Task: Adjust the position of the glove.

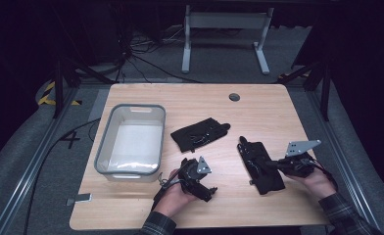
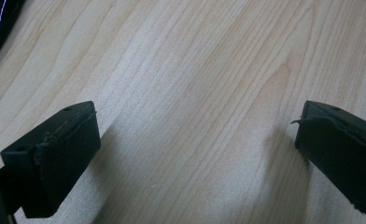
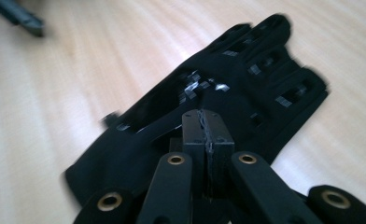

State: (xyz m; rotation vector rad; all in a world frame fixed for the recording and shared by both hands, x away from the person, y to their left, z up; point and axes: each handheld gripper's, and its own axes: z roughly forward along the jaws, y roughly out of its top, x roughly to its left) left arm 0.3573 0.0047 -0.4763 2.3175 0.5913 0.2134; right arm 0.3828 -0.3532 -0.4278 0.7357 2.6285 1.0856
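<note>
Right gripper closing in on the nearer of 2 black gloves on the bench

From the left: a grey bin (image 1: 130, 139), then the left gripper (image 2: 197, 154) over bare bench (image 1: 258, 105), fingers wide open and empty; a second glove (image 1: 199, 133) behind it. The near glove (image 1: 259, 166) lies lengthwise away from the person, touching the right gripper (image 3: 204, 130), whose fingers are pressed together at its cuff; a pinch of fabric can't be confirmed.

The person's left hand (image 1: 178, 193) reaches in from the bottom edge and cradles the black two-jaw left gripper (image 1: 207, 192) low over the table – its jaws stand wide apart, nothing between them. The right hand (image 1: 319, 182), in a plaid sleeve, holds the black right gripper (image 1: 273, 166) pointing toward the left – its jaws are pressed together, pad against pad, the grey three-cornered plate on top.
</note>
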